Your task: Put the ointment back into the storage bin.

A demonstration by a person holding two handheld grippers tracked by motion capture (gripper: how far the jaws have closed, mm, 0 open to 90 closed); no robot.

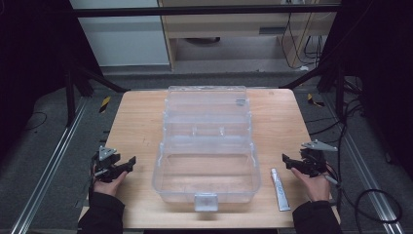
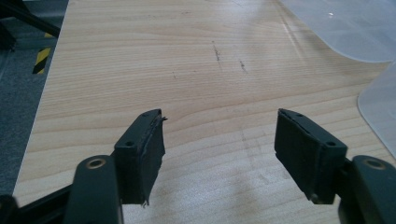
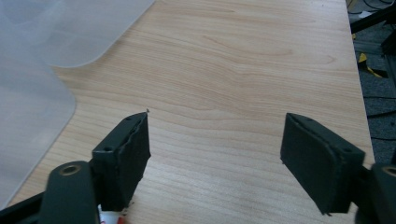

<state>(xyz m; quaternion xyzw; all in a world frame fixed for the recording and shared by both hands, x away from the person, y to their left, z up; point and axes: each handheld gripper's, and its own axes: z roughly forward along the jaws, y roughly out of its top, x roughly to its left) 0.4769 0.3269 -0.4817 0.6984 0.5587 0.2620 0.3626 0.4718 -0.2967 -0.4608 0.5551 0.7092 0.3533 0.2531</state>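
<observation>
- Left gripper: sits near the worktop's left edge, toward the near-left corner. Jaws apart, nothing between them; in the left gripper view just bare wood shows in the gap.
- Right gripper: near the worktop's right edge, toward the near-right corner. Jaws wide apart, nothing between them; same in the right gripper view, bare wood in the gap.
- Both of my grippers point inward, toward the middle of the worktop, roughly level with each other.
- Clear plastic box: centre of the worktop, lid swung open and lying back toward the far edge. Base half sits toward the near edge, latch tab facing the near edge. It looks empty.
- Box is between my two grippers, apart from both. Its rounded corners show at the right of the left gripper view and at the left of the right gripper view.
- White tube: lying flat between the box's near-right corner and my right gripper, running roughly toward the near edge. Just beside the right gripper, not touching the jaws; close to the box, apart from it.
- Neither gripper touches the box or the tube.
</observation>
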